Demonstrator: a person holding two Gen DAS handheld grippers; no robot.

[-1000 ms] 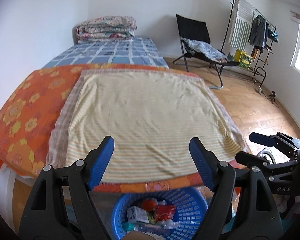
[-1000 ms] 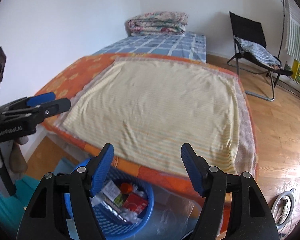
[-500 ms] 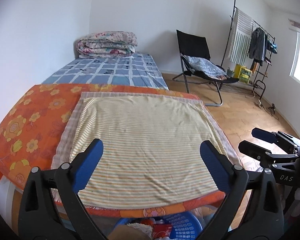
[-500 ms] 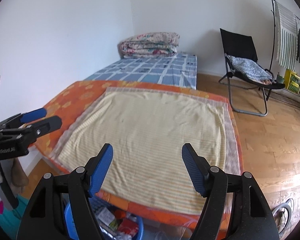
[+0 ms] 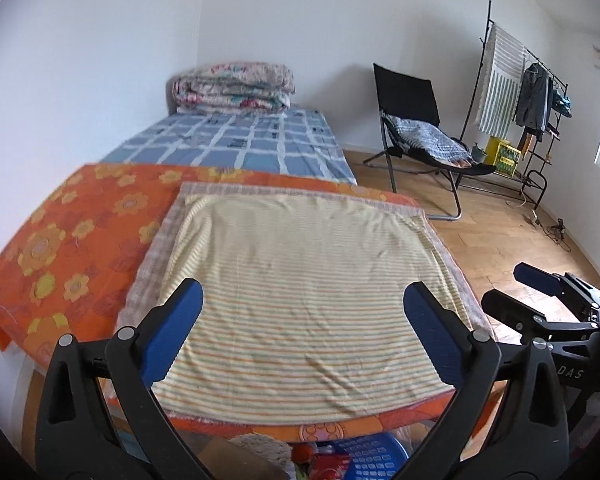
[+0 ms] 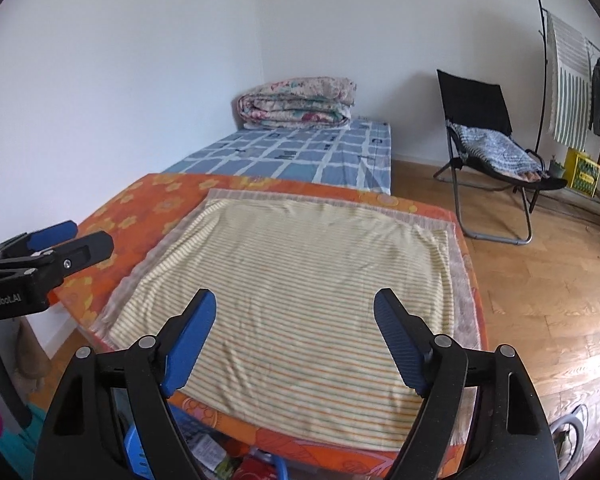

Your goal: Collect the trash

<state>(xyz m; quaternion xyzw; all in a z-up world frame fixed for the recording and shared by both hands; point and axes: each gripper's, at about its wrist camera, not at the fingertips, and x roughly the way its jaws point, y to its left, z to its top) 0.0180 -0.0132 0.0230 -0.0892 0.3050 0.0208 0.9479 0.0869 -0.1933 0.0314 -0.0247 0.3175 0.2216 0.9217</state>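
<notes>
A blue plastic basket (image 5: 366, 456) with trash in it, among it a red packet (image 5: 329, 462), stands on the floor below the foot of the bed, mostly cut off by the bottom of the left wrist view. The right wrist view catches only a sliver of the basket (image 6: 134, 446) behind its left finger. My left gripper (image 5: 303, 292) hovers over the bed's near edge; its jaws are opening and nothing is between them. My right gripper (image 6: 294, 296) is beside it on the right; its jaws are opening too, with nothing between them. Each gripper shows in the other's view.
A yellow striped cloth (image 5: 300, 280) lies flat on an orange flowered sheet (image 5: 72, 248) on the bed. A folded quilt (image 5: 232, 88) sits at the far end. A black folding chair (image 5: 416, 120) and a clothes rack (image 5: 520, 92) stand on the wooden floor to the right.
Both grippers rose and tilted up, so the basket slid down to the frames' bottom edge. The jaws of both stand wider apart than before.
</notes>
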